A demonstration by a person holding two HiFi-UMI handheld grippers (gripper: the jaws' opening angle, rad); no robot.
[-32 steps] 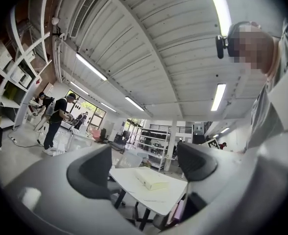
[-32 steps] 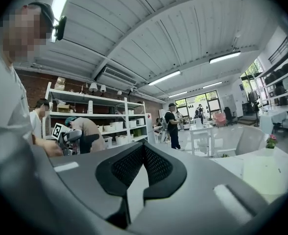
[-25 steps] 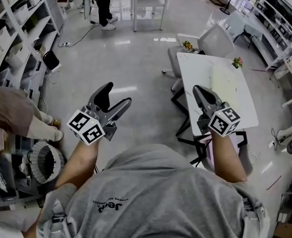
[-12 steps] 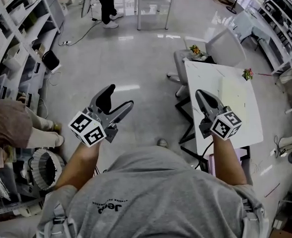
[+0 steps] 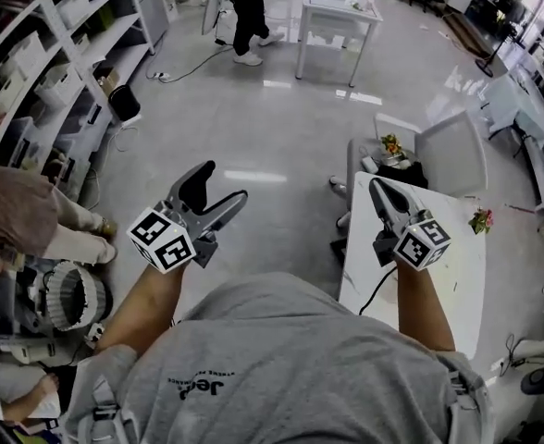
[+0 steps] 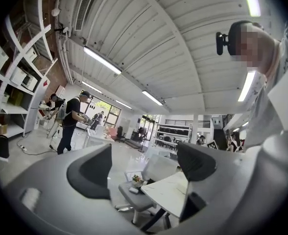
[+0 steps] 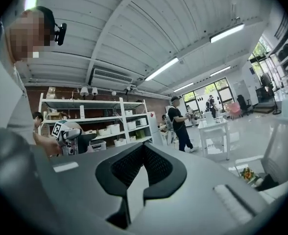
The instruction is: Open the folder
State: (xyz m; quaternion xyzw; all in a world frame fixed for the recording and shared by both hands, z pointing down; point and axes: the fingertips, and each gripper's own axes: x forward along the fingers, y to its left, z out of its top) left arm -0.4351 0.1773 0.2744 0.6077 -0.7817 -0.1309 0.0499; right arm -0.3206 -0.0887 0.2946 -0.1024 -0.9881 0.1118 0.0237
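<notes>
I cannot make out a folder in any view now. In the head view my left gripper (image 5: 220, 181) is held over bare floor, its jaws wide apart and empty. My right gripper (image 5: 377, 186) hovers above the near-left corner of the white table (image 5: 448, 266) with its jaws together. The left gripper view looks between its open pads (image 6: 92, 173) at the table (image 6: 169, 192) and a white chair (image 6: 158, 166). In the right gripper view the dark pads (image 7: 156, 166) meet with nothing between them.
A white chair (image 5: 446, 151) holding flowers (image 5: 389, 144) and a dark item stands at the table's far end. A small flower pot (image 5: 481, 220) sits on the table. Shelving (image 5: 55, 72) lines the left. A person (image 5: 248, 12) stands by a far white table (image 5: 339, 7).
The head view has swung: the table now sits lower and further right, and the pale sheet seen on it earlier is out of sight. Both grippers keep their jaw states.
</notes>
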